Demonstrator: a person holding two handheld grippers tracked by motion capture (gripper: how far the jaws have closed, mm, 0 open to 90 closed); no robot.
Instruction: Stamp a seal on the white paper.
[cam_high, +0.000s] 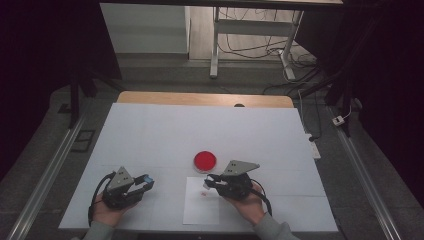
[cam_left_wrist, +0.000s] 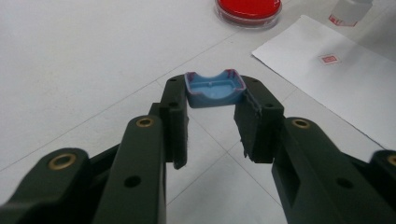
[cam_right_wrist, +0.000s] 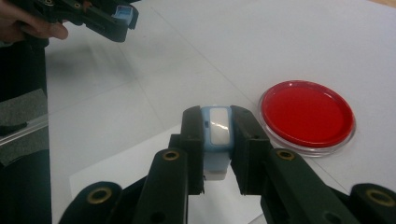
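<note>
My left gripper (cam_left_wrist: 214, 91) is shut on a small blue cap (cam_left_wrist: 215, 88), pinched by its sides with the hollow facing up. In the high view that gripper (cam_high: 145, 182) hovers at the table's front left with the blue cap (cam_high: 148, 179) at its tips. My right gripper (cam_right_wrist: 217, 123) is shut on a small white bottle with a pale blue top (cam_right_wrist: 217, 135). From above, the right gripper (cam_high: 209, 183) holds the bottle (cam_high: 205, 186) over a white paper sheet (cam_high: 201, 205). Just beyond it lies a red round dish (cam_high: 205, 160).
The white sheet (cam_left_wrist: 336, 84) carries a small red mark (cam_left_wrist: 330, 59). The red dish (cam_right_wrist: 306, 114) has a clear rim and lies flat on the white tabletop (cam_high: 200, 130). A person's hands hold both grippers near the front edge. Dark floor and rails flank the table.
</note>
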